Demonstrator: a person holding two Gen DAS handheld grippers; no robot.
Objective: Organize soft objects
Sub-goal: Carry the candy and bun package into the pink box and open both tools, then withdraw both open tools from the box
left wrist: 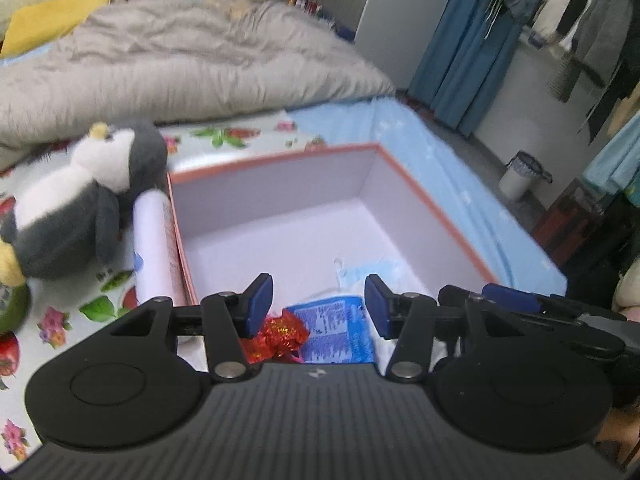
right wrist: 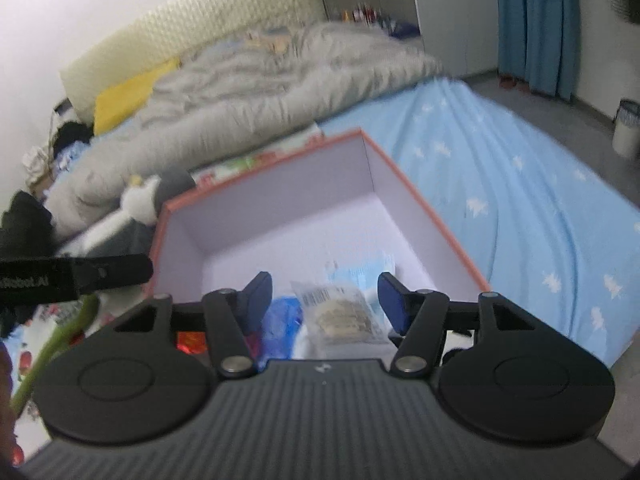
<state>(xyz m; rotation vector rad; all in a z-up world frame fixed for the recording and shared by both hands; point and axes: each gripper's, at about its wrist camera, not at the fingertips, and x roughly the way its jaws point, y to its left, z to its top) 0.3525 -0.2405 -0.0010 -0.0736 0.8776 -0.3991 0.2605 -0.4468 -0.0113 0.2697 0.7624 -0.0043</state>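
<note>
The stuffed penguin lies on its side at the left of the left wrist view, on a flower-printed cloth over the bed — well left of and beyond the left gripper, touching neither finger. A white cylinder lies between the penguin and the open box, just beside the box's left wall.

Both grippers hang over the box's near end. The left gripper's fingers stand spread with nothing between them; below the gap lie a red foil wrapper, a blue printed packet and a pale blue face mask on the box floor. The right gripper is likewise spread and empty, over a clear packet of biscuits and a blue bag.

Outward: a rumpled grey duvet fills the upper left, a light blue sheet the right, with blue curtains, hanging clothes and a small bin on the floor at far right.
</note>
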